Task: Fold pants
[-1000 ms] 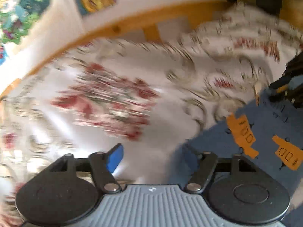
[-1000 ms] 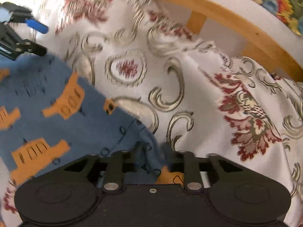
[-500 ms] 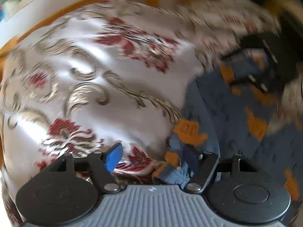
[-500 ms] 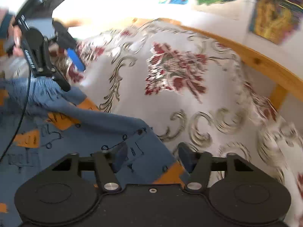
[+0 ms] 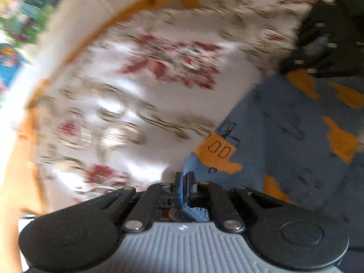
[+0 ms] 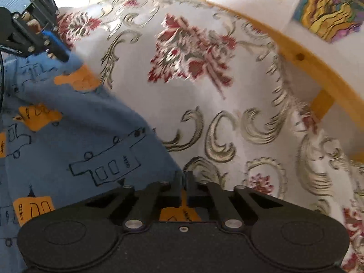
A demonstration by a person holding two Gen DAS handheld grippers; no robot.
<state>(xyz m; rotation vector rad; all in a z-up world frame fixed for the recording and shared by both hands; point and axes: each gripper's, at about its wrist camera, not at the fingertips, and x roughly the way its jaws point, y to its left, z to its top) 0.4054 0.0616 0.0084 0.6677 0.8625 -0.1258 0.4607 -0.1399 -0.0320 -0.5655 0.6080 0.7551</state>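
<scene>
Left wrist view shows the left gripper point(image 5: 184, 183) and right gripper point(image 6: 184, 182) both pinching the blue pants point(image 6: 91, 136) tight.

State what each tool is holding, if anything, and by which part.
Both hold the blue pants. The left tool is shut on a corner of the fabric's edge; the right tool pinches another corner along the same edge, beside the floral bedspread.

Open floral bedspread point(image 6: 227, 95) ahead of both grippers, wooden bed rail point(image 6: 318, 72) bounding its far edge, wall pictures point(image 6: 329, 6) just behind.
</scene>
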